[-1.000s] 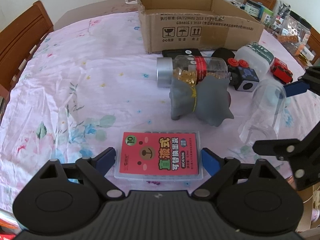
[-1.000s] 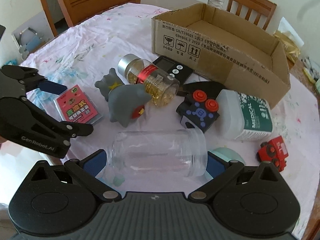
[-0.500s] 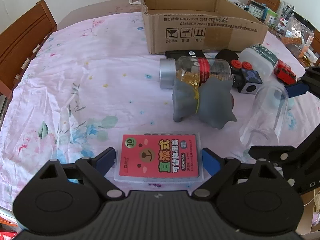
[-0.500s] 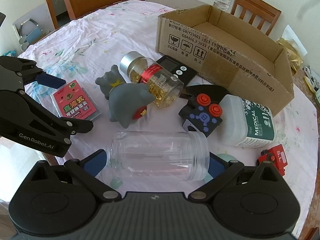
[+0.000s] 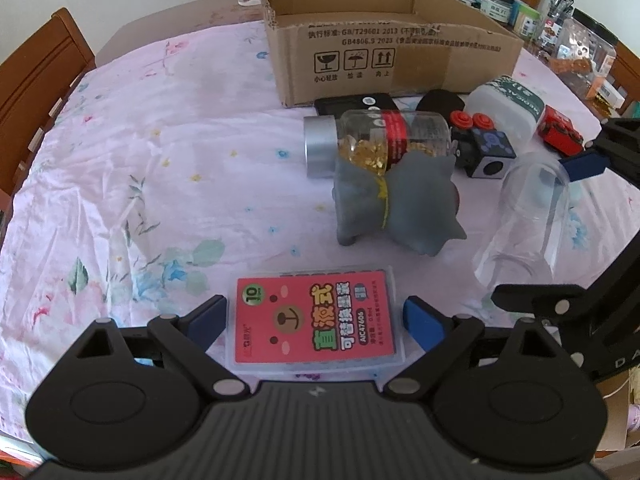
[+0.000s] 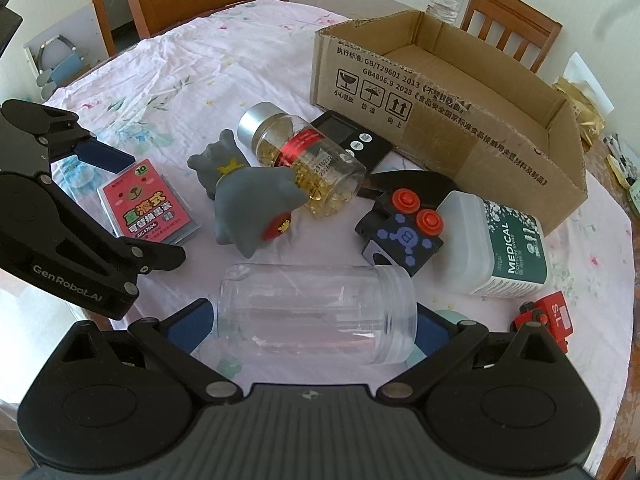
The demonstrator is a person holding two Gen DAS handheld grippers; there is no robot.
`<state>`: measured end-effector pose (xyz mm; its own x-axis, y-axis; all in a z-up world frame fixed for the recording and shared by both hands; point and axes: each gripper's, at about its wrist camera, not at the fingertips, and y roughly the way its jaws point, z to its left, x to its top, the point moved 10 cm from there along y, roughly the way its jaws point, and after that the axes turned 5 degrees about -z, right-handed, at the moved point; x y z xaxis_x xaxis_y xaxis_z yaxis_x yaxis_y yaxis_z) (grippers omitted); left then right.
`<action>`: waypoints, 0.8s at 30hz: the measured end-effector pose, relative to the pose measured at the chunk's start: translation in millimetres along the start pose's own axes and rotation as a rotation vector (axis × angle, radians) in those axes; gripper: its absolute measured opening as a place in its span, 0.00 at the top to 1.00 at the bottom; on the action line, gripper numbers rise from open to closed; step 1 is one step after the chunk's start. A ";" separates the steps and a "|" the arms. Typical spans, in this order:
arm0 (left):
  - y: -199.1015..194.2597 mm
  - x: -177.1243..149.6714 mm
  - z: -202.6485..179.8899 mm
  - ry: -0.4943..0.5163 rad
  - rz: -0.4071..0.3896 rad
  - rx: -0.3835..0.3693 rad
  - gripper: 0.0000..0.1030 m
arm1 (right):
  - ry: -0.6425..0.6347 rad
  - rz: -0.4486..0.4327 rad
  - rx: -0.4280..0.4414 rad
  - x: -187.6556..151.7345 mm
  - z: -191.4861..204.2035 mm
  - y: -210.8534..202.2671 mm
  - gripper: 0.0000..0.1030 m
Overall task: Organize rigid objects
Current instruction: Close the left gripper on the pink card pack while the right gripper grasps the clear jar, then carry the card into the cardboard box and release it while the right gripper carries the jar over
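Observation:
My left gripper (image 5: pixel 316 316) is shut on a flat clear case with a red bear label (image 5: pixel 314 320), held between the blue pads; it also shows in the right wrist view (image 6: pixel 146 204). My right gripper (image 6: pixel 316 328) is shut on a clear empty plastic jar (image 6: pixel 316 314), lying crosswise between the pads, also in the left wrist view (image 5: pixel 528 216). An open cardboard box (image 5: pixel 384 48) stands at the back, also in the right wrist view (image 6: pixel 440 92).
On the floral tablecloth lie a grey rubber toy (image 6: pixel 248 204), a capsule bottle with silver lid (image 6: pixel 304 164), a black cube with red buttons (image 6: pixel 404 236), a white medical tub (image 6: pixel 496 248), a red toy truck (image 6: pixel 548 320) and a black device (image 6: pixel 352 144). Wooden chairs surround the table.
Both grippers have lifted with their loads and drawn nearer the cardboard box. The red case and the clear jar stay held.

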<state>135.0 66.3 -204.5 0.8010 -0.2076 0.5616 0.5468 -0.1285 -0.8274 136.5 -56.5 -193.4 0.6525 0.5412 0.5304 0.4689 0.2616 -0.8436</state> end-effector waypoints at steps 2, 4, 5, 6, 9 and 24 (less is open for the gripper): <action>-0.1 -0.5 0.9 -0.002 0.000 -0.005 0.09 | -0.002 -0.003 0.000 -0.1 0.0 -0.3 0.00; -0.7 -0.3 1.5 -0.002 0.000 -0.007 0.13 | -0.007 -0.001 0.000 0.0 0.5 0.0 0.02; -1.1 0.2 2.1 -0.004 0.001 -0.007 0.13 | -0.010 -0.002 -0.002 0.3 0.6 -0.1 0.03; -0.6 0.6 2.5 -0.007 0.005 -0.009 0.13 | -0.012 -0.003 -0.002 0.6 0.7 -0.3 0.05; -0.6 0.8 2.4 -0.001 0.014 -0.008 0.13 | -0.016 0.011 -0.007 0.1 -0.1 0.6 0.09; -23.8 22.3 9.6 0.052 0.029 -0.022 0.13 | 0.018 -0.014 0.004 14.4 -16.0 -23.0 0.09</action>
<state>142.2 74.0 -172.3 0.8025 -0.2618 0.5361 0.5173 -0.1424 -0.8439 144.6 -67.5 -165.1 0.6564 0.5232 0.5435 0.4754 0.2725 -0.8365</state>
